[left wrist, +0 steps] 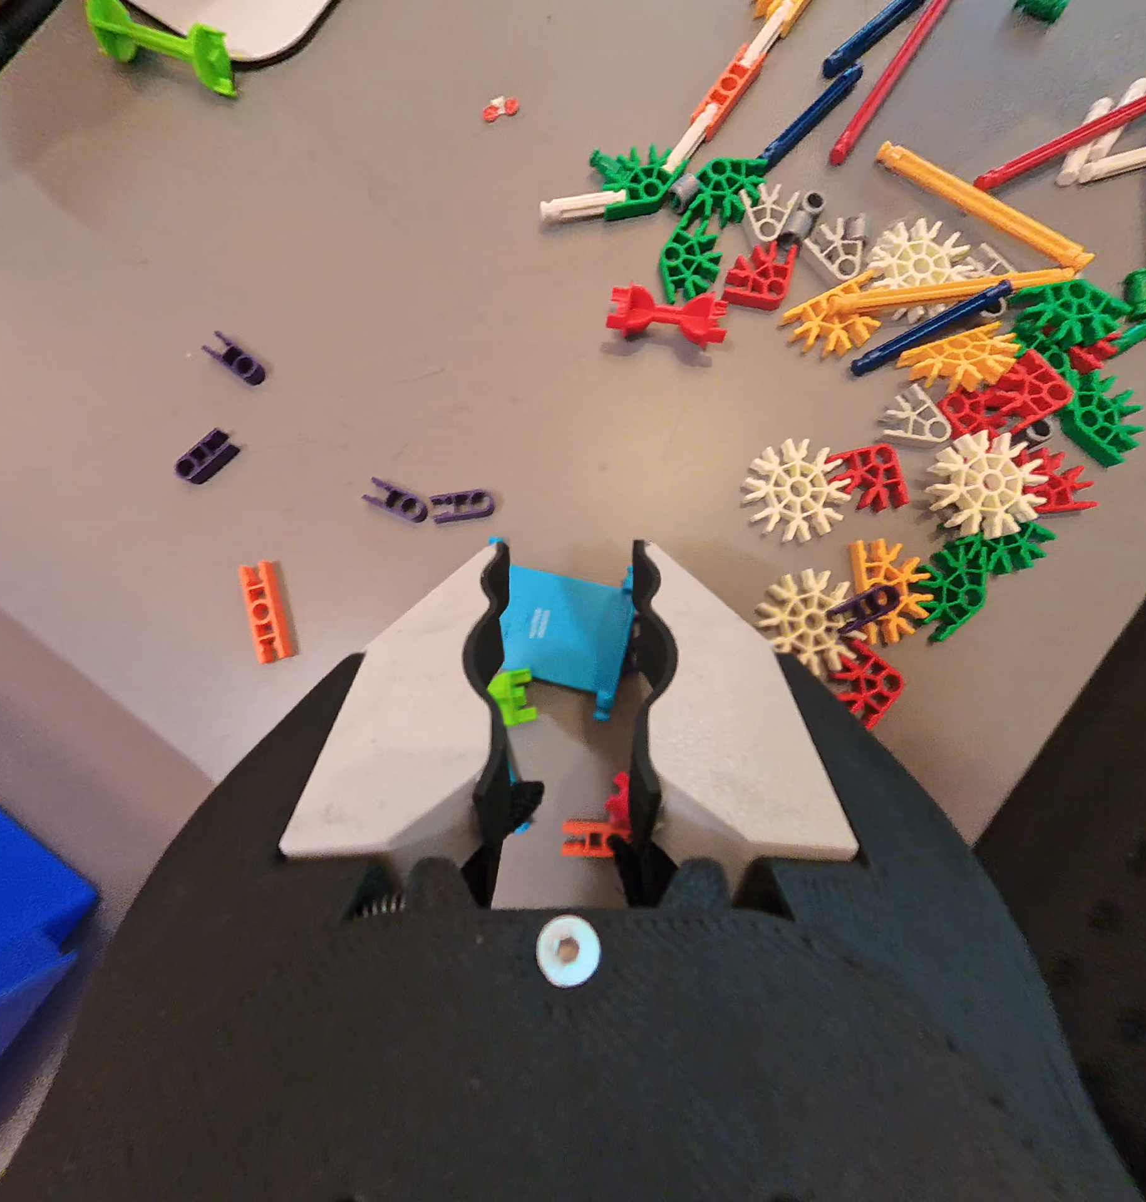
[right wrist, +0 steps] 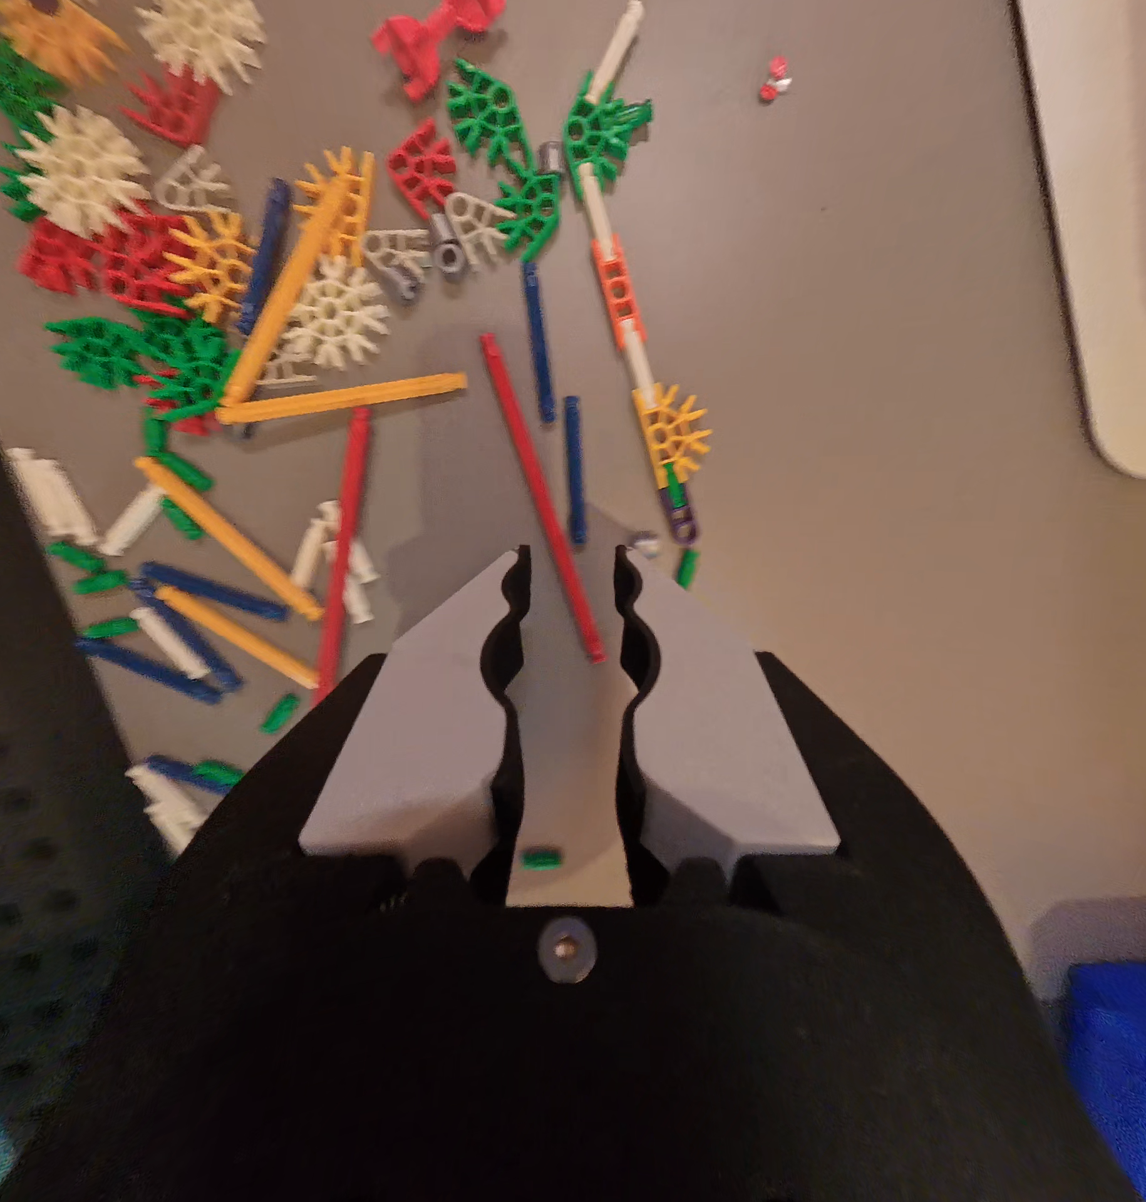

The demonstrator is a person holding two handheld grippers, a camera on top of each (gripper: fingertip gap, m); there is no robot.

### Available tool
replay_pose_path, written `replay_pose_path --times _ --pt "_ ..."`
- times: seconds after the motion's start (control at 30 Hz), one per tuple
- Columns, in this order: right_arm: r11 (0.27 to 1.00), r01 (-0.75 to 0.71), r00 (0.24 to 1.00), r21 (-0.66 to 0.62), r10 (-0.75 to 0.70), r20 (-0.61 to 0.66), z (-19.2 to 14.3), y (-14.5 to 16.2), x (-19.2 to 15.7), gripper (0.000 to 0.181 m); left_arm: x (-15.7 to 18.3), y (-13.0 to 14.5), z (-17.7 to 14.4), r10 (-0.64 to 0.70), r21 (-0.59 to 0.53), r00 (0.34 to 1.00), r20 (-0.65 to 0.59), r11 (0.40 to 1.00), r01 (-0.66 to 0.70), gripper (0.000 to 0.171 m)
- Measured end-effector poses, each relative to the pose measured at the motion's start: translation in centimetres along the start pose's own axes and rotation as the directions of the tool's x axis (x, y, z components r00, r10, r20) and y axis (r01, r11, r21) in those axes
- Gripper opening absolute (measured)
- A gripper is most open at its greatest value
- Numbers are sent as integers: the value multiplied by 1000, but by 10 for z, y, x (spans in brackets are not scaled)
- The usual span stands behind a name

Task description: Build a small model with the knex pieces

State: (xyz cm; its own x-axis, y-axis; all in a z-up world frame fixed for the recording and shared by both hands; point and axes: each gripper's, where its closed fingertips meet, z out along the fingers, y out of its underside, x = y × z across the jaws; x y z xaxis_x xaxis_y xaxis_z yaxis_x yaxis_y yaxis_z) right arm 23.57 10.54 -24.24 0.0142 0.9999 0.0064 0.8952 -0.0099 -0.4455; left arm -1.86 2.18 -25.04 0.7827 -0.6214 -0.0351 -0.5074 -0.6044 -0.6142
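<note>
1. Left gripper (left wrist: 570,553): black body of coarse, layered plastic, broad and rounded, filling the lower part of the left wrist view.
2. Left gripper fingers (left wrist: 421,715): two pale grey wedge-shaped blocks tapering forward from the body, each lined on its inner face with a black wavy-profiled pad.
3. Left gripper screw (left wrist: 568,951): a silver washer with a hex-socket head, centred on the body just behind the fingers; a small coiled spring (left wrist: 378,905) shows to its left.
4. Right gripper (right wrist: 572,558): same black rounded body, blurred.
5. Right gripper fingers (right wrist: 713,728): grey wedges, black scalloped inner pads.
6. Right gripper screw (right wrist: 564,951): dull grey washer, centred behind the fingers.
</note>
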Motion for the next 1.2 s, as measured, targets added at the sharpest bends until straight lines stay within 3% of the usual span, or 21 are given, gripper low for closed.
replay_pose_path --times 0.1,0.17,0.23,0.43,0.5,0.87,1.2 --pt "999 -1 997 49 -3 75 -5 4 -53 11 12 -7 6 -1 29 999 -36 1000 2 35" --pt "1000 1 997 4 -1 82 0 19 -77 8 18 -11 12 23 27 998 -51 999 -21 36" --pt "995 -79 995 -57 83 64 3 39 -86 8 24 -16 16 41 29 997 -65 999 -39 36" --pt "945 -325 946 -37 325 9 3 63 -108 2 37 -34 26 75 54 992 -98 996 -70 36" --pt "935 -349 937 -56 347 -47 7 72 -109 4 39 -37 28 83 58 991 -106 995 -78 36" --pt "903 -429 899 -6 426 -96 11 77 -113 3 37 -49 33 112 82 988 -106 991 -103 37" --pt "895 -418 892 153 437 -119 -23 33 -79 3 5 -76 52 107 123 991 -85 988 -96 37"
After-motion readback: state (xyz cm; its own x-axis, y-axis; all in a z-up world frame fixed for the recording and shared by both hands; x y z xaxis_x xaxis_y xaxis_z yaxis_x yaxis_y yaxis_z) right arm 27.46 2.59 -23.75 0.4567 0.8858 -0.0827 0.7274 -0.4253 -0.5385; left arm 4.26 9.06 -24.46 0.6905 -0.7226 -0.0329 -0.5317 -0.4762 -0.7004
